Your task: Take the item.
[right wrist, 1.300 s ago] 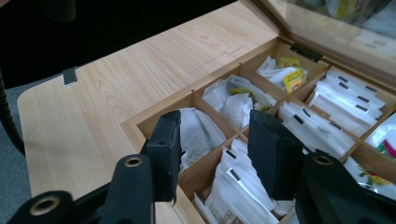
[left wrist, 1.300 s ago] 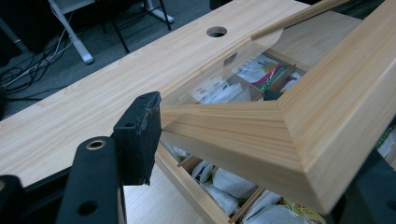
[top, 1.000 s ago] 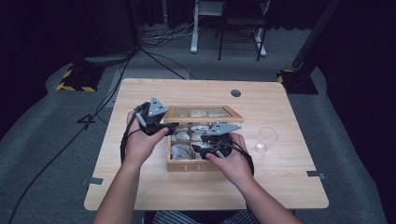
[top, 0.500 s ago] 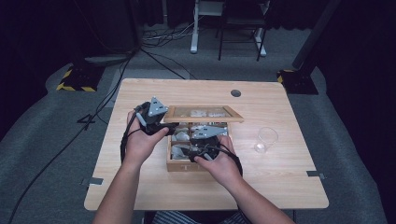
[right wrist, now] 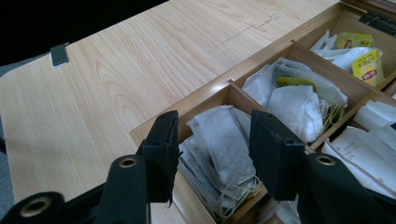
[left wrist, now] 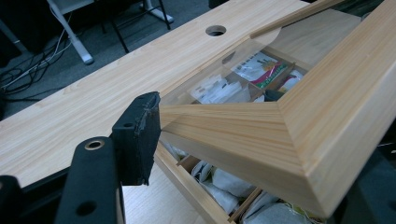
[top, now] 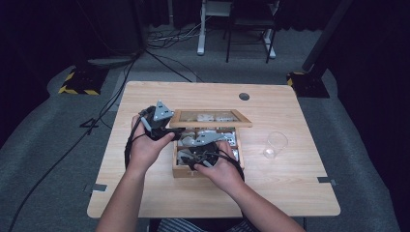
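The hinged wooden lid with a clear window pane [top: 210, 117] is being held raised by the left gripper [top: 167, 129], whose jaws are closed on the lid's wooden frame at its corner; in the left gripper view one black pad [left wrist: 140, 135] is being pressed against the frame's edge [left wrist: 261, 135], while the other jaw is hidden behind the wood. Beneath and beyond that claw, the light wooden compartmented tea box [top: 180, 170] is lying open on the pale wood-grain table [top: 145, 193].

The right gripper [right wrist: 212, 140] is being held over the near corner compartment of the box, jaws parted fairly wide, with nothing gripped. Directly between and just below its pads, a white paper tea bag [right wrist: 224, 140] is lying on top of a stack of similar bags. Beyond the claw, further compartments are being shown with white and yellow-labelled sachets [right wrist: 369, 63].

Well to the right of the right gripper, a small clear drinking glass [top: 276, 144] is standing upright on the table.
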Available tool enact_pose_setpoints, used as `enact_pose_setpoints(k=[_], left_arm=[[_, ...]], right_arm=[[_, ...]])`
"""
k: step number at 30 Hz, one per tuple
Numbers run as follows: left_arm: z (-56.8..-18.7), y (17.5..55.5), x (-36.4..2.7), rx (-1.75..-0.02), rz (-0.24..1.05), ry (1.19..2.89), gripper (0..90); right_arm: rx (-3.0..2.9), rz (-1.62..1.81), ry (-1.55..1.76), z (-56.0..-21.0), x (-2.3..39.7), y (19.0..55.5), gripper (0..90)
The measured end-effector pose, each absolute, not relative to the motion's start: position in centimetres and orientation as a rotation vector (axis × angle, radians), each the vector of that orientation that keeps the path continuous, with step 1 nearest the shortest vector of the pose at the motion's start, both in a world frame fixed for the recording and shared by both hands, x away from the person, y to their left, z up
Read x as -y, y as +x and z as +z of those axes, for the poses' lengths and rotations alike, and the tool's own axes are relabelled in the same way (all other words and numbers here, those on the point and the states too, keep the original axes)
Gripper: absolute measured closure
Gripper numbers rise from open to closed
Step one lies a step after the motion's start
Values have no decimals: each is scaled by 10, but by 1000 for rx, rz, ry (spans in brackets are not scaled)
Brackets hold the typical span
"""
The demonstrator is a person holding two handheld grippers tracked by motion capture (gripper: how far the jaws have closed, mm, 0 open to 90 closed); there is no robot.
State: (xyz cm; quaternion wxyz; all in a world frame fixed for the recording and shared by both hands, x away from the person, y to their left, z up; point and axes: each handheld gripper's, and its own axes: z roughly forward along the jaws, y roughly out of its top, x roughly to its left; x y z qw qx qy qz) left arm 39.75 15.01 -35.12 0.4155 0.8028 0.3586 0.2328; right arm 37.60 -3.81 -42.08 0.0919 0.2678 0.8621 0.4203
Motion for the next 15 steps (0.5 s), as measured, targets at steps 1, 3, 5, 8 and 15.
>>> enact_pose_setpoints(k=[1, 3, 5, 8, 15], left_arm=[[-351, 398, -150, -897, 587, 2020, 379], [-352, 398, -149, -896, 589, 2022, 371], [-352, 398, -148, -900, 588, 2017, 364], [-352, 398, -148, -898, 590, 2021, 360], [-352, 398, -148, -895, 590, 2023, 360]], right_arm=[[-2564, 1249, 796, -422, 38, 377, 551], [-2576, 1241, 792, -423, 36, 378, 564], [-2587, 1234, 785, -425, 35, 379, 568], [-2601, 1224, 778, -427, 32, 380, 572], [-2632, 1232, 766, -436, 23, 386, 577]])
